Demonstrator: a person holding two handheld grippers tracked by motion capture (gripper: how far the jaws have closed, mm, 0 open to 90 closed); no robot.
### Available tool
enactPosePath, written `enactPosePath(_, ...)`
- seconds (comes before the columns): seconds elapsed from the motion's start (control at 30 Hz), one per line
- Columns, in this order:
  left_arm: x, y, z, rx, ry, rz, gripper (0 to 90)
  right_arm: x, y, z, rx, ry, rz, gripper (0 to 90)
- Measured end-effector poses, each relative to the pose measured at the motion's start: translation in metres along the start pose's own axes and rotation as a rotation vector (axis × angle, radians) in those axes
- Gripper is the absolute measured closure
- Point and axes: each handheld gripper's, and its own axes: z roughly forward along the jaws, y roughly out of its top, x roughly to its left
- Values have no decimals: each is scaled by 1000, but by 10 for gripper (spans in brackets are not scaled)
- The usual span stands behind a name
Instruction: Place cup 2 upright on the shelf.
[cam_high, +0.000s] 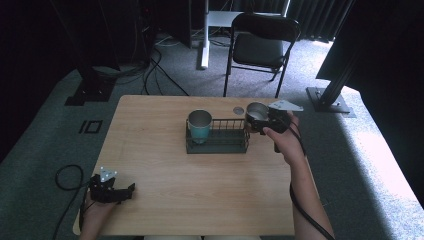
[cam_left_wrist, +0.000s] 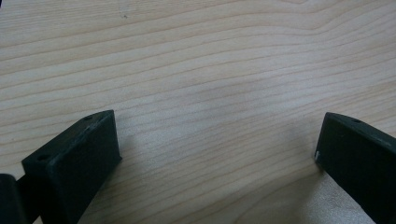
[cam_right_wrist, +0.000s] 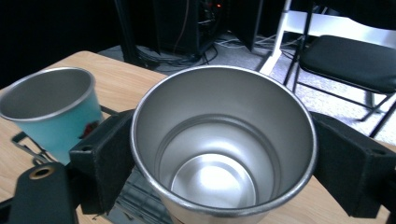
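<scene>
My right gripper (cam_high: 260, 120) is shut on a steel cup (cam_high: 256, 112), held upright just above the right end of a black wire rack (cam_high: 218, 142). In the right gripper view the steel cup (cam_right_wrist: 224, 144) sits between both black pads (cam_right_wrist: 105, 158), its mouth open and empty. A teal cup (cam_high: 200, 126) stands upright in the rack's left end; the same teal cup (cam_right_wrist: 53, 112) lies to the left in the right gripper view. My left gripper (cam_high: 131, 190) rests open near the table's front left corner, and its pads (cam_left_wrist: 77, 161) are spread wide over bare wood.
The wooden table (cam_high: 165, 200) has a small round grommet (cam_high: 238, 110) near its far edge. A black folding chair (cam_high: 260, 45) stands beyond the table. Cables (cam_high: 150, 75) lie on the grey carpet at the back left.
</scene>
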Motion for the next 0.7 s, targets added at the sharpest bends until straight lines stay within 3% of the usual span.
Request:
enactPosePath(0.33, 0, 0, 0, 0, 0, 0, 3, 25, 9, 17, 6, 57, -23, 130)
enactPosePath(0.7, 0, 0, 0, 0, 0, 0, 3, 43, 1, 41, 39, 81, -39, 130)
